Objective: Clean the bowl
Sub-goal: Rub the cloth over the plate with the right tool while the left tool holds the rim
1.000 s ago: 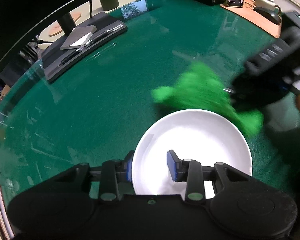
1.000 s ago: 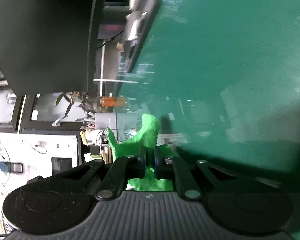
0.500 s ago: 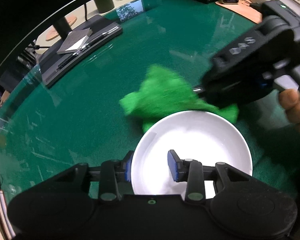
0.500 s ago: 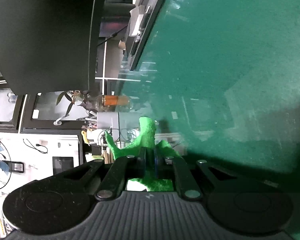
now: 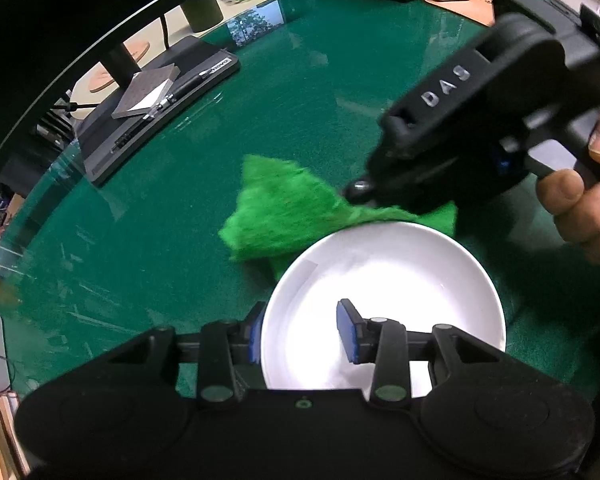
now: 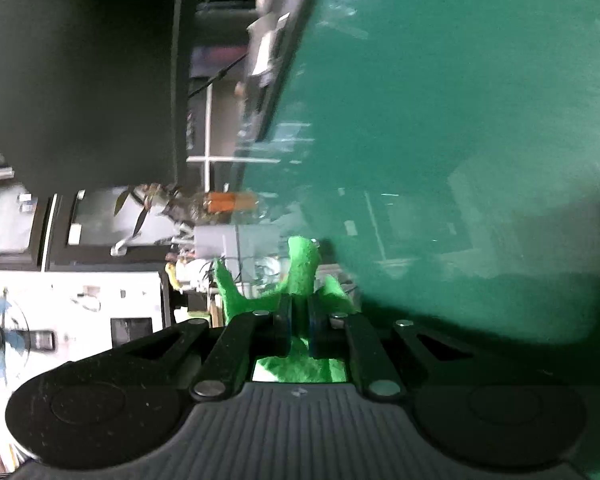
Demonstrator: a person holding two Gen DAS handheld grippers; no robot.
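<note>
Left wrist view: one bowl (image 5: 384, 292), near rim clamped by left tongs (image 5: 302, 338); right tongs (image 6: 299, 322) pinched one cloth (image 5: 288, 216) at far rim; bench (image 5: 172, 216) beyond lay open.

The left gripper (image 5: 302, 330) points steeply down, its blue-padded jaws closed across the rim of the white bowl (image 5: 384, 280), one pad outside and one inside. The right gripper (image 6: 299, 322) lies rolled on its side, nearly level, jaws pinched tight on the green cloth (image 5: 284, 216), with a hand (image 5: 592, 184) wrapped around its handle
</note>
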